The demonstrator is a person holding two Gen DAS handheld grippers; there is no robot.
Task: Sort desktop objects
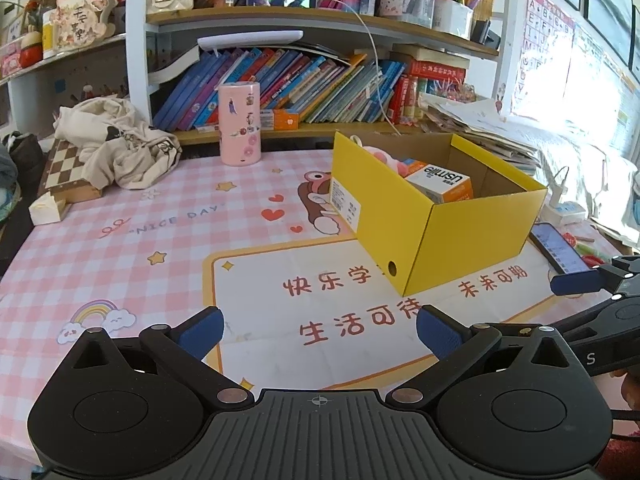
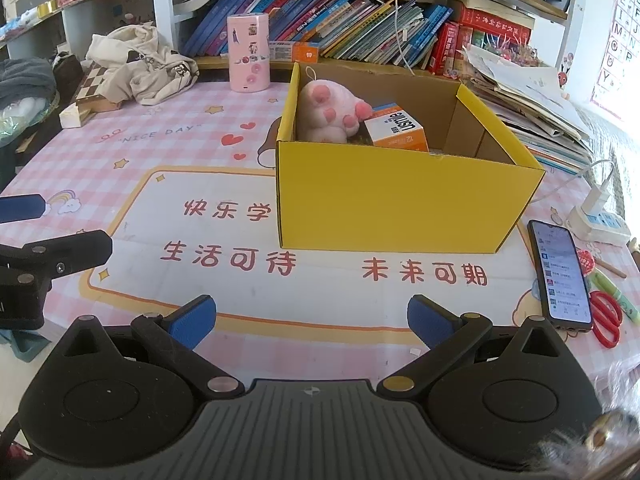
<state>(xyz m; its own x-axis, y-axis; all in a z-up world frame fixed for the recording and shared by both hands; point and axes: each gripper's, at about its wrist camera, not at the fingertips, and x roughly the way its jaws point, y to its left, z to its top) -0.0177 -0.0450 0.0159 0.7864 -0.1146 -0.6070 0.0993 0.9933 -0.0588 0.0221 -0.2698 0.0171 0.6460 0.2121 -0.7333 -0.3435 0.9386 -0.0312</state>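
From the left wrist, the left gripper point(image 1: 318, 330) hangs with its blue pads spread apart and empty over the desk point(image 1: 120, 248), whose pink checked cover reads "NICE DAY". One yellow box point(image 1: 420, 216) stands open ahead, holding one orange-and-white carton point(image 1: 442, 184) printed "usmile".

From the right wrist, the right gripper point(image 2: 312, 322) is likewise apart and empty. One pink plush paw point(image 2: 332, 114) leans against the carton inside the box. One phone point(image 2: 560, 272) lies right of the box, one pair of red scissors point(image 2: 606, 320) just beside it.
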